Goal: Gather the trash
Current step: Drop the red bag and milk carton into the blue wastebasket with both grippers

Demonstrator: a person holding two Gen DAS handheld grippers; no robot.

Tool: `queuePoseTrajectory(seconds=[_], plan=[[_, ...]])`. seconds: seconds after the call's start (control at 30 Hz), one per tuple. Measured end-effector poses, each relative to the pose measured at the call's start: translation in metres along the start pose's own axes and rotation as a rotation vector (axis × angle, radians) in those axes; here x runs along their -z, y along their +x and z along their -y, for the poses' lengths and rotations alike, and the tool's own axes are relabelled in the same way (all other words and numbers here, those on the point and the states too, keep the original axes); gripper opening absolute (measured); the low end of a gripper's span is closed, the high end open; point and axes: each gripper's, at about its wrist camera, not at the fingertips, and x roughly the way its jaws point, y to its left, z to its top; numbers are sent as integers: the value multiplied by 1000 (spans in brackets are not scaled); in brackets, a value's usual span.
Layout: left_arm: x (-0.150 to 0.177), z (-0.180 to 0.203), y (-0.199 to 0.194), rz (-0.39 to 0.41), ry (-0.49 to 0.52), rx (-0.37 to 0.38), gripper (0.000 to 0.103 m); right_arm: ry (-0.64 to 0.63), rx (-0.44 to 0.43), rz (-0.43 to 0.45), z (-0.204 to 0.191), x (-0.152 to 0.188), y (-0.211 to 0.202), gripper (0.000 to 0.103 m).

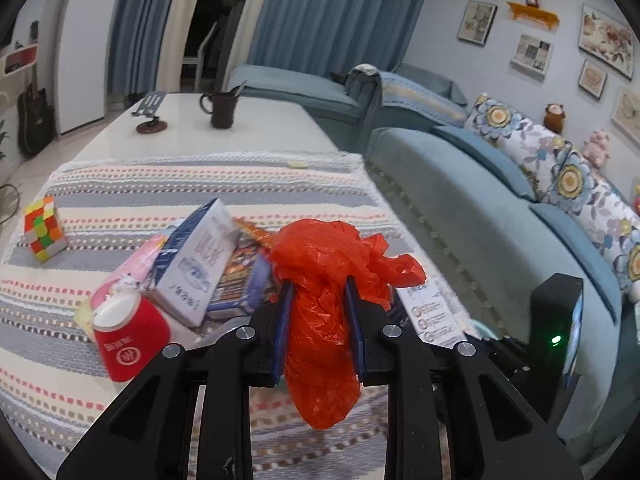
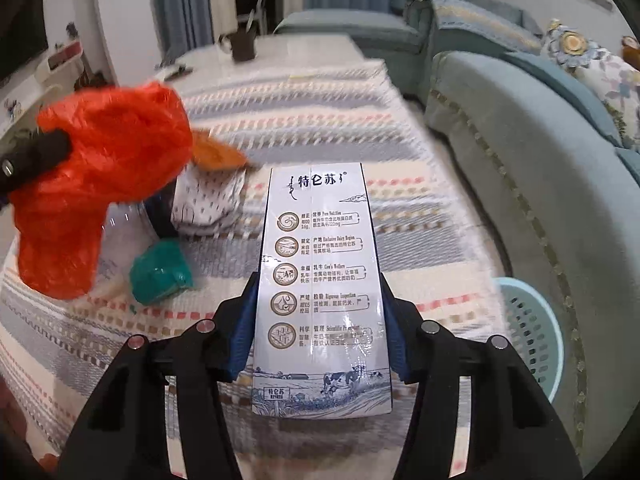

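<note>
Red bag (image 1: 320,320) pinched inside left tool (image 1: 319,284).

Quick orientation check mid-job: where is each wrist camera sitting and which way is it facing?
Left wrist: on the left gripper, angled down over the striped cloth, fingers clamping the red plastic bag.
Right wrist: on the right gripper, angled down the table, fingers around the milk carton; light blue basket at right.
Shared: bag, carton, cloth, dark mug, blue sofa.
</note>
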Motion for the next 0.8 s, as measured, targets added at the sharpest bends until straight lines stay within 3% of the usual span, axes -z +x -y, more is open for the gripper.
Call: queuePoseTrajectory(seconds=[0.3,0.43,0.57,0.8], plan=[[-13,76,-16,48,79,136,23,110,122,176,79,-11,-92,51],[-15,135,-12,51,172,195,23,185,187,224,129,-6,-125,51],[-11,196,2,31,259,249,23,259,238,222,175,6,-134,51],[17,263,56,-71,353,292,23,388,289,157,247,42,-119,51]])
